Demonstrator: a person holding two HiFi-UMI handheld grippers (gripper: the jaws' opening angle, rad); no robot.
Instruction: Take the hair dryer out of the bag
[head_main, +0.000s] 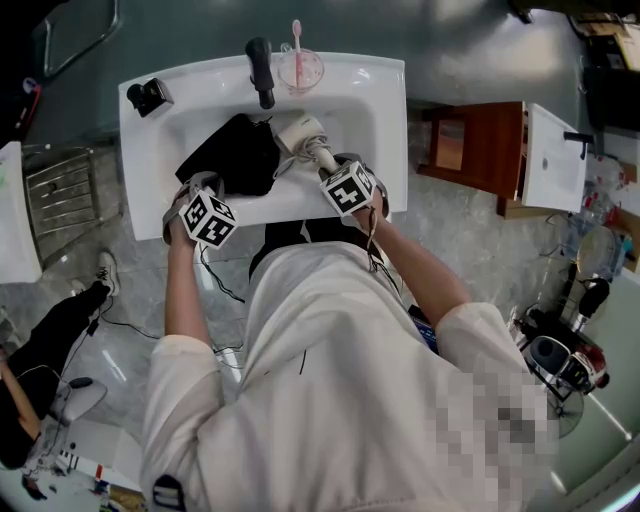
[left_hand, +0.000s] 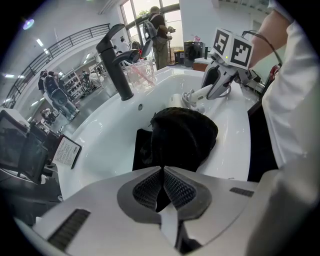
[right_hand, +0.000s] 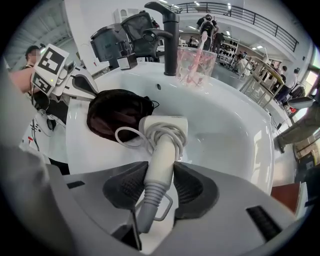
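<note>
White sink (head_main: 150, 160) in the head view carries the black bag (head_main: 238, 155), with the hair dryer (head_main: 300, 132) lying clear of its mouth, just beside it. The left gripper (head_main: 200, 186) sits at the bag's near edge and the right gripper (head_main: 330, 164) on the dryer's handle.

Left gripper view: the jaws (left_hand: 163, 182) are pressed together on a fold of the bag's cloth, likely pinning the bag.

Right gripper view: the jaws (right_hand: 159, 185) stand half spread, pads clamping the handle below the wound cord (right_hand: 150, 134), which suits drawing the dryer away.
</note>
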